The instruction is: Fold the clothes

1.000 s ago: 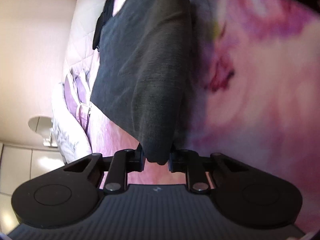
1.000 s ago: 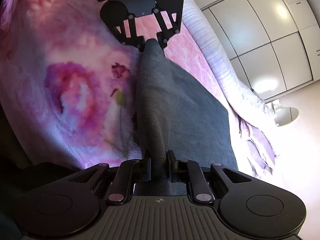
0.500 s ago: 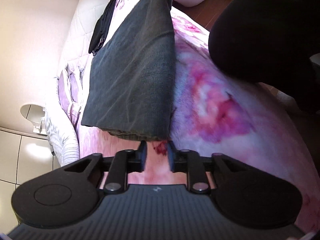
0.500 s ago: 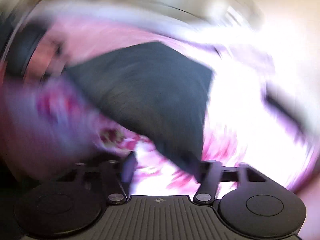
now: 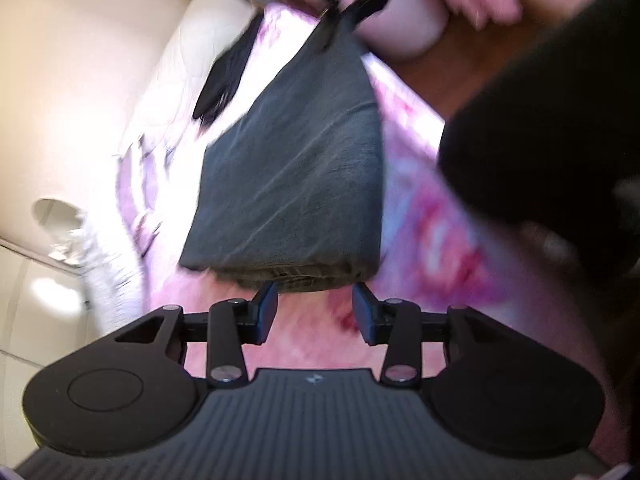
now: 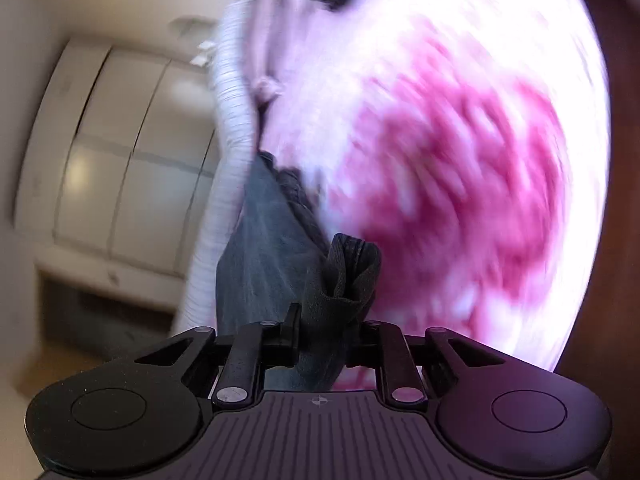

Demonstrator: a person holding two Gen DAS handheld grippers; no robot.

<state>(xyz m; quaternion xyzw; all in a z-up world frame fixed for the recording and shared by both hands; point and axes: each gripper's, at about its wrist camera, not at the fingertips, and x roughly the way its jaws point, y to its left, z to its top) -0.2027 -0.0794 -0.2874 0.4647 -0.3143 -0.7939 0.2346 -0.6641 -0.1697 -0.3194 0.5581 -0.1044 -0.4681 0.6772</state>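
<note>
Left gripper [image 5: 314, 306] jaws wide, empty, just short of the folded dark grey garment [image 5: 296, 184] at 12 o'clock on the pink floral blanket [image 5: 432, 216]; right gripper [image 6: 326, 340] pinches a bunched corner; risk: a fast pull could undo the fold

The black two-finger left gripper [image 5: 314, 312] gapes, holding nothing; the matching right gripper [image 6: 326, 336] pinches cloth.
</note>
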